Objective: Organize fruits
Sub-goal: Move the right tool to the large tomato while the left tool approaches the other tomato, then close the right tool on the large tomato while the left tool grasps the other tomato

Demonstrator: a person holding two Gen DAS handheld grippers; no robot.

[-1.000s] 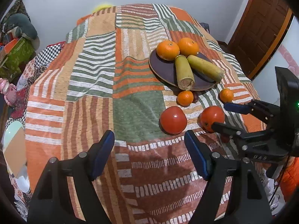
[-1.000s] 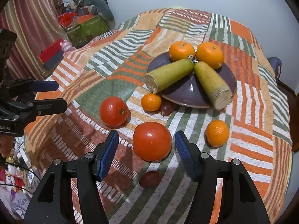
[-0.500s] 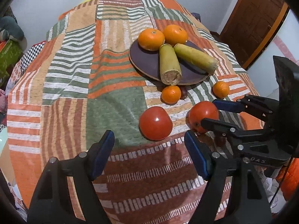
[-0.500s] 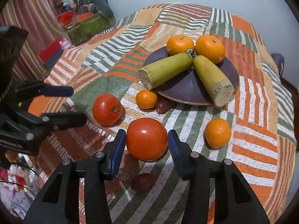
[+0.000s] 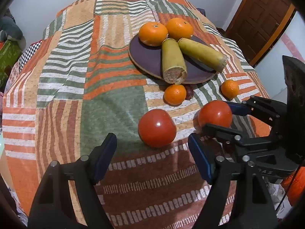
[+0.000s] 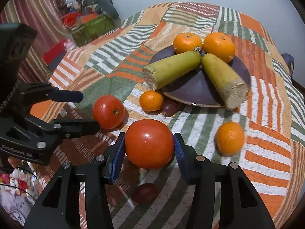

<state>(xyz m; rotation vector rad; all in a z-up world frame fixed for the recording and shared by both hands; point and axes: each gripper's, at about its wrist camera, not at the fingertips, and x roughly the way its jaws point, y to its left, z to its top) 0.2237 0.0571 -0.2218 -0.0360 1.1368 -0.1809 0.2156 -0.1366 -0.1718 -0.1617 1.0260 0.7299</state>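
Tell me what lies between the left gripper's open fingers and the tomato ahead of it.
Nothing but bare patchwork cloth: in the left wrist view the left gripper is open just short of the free tomato.

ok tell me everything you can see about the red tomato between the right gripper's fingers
The round, glossy red tomato looks smooth, whole and unblemished, with a small highlight on its skin. It sits between the right gripper's blue pads, which press both its sides. A shadow lies beneath it on the striped patchwork cloth; whether it has lifted is unclear.
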